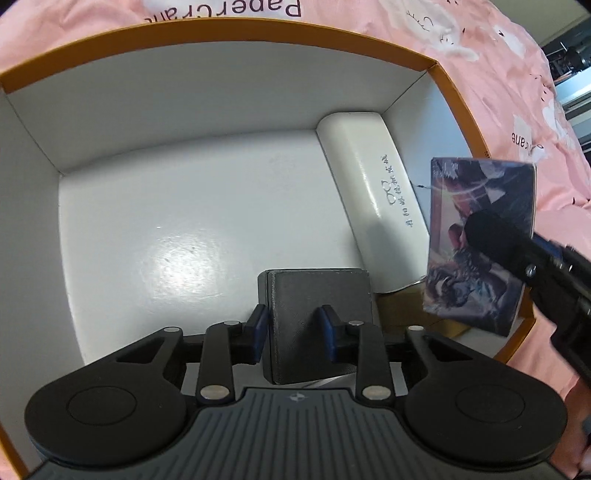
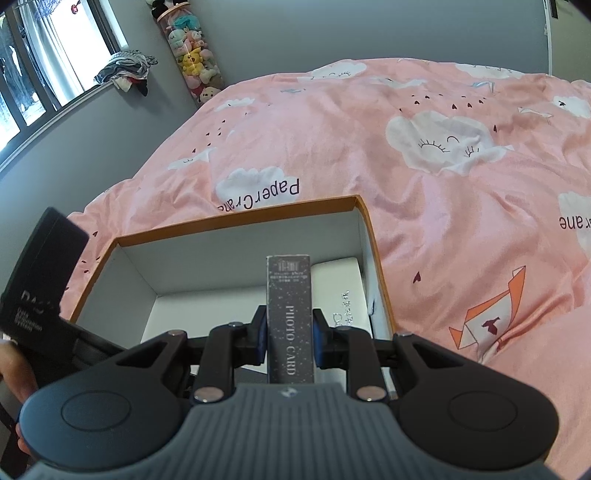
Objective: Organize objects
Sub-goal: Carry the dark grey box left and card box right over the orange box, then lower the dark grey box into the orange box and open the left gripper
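Note:
An open orange-rimmed box (image 1: pixel 221 29) with a white inside lies on the bed; it also shows in the right wrist view (image 2: pixel 236 221). A white glasses case (image 1: pixel 369 192) lies along its right wall, also seen in the right wrist view (image 2: pixel 340 291). My left gripper (image 1: pixel 293 325) is shut on a black box (image 1: pixel 317 317) over the orange-rimmed box's near side; the black box shows in the right wrist view (image 2: pixel 40 273). My right gripper (image 2: pixel 290 332) is shut on a photo card box (image 2: pixel 290 317), held above the right rim; its printed face shows in the left wrist view (image 1: pixel 480 236).
A pink cloud-print duvet (image 2: pixel 443 166) covers the bed around the box. A window (image 2: pixel 44 66), clothes on the sill and a tube of plush toys (image 2: pixel 192 55) stand at the far left wall.

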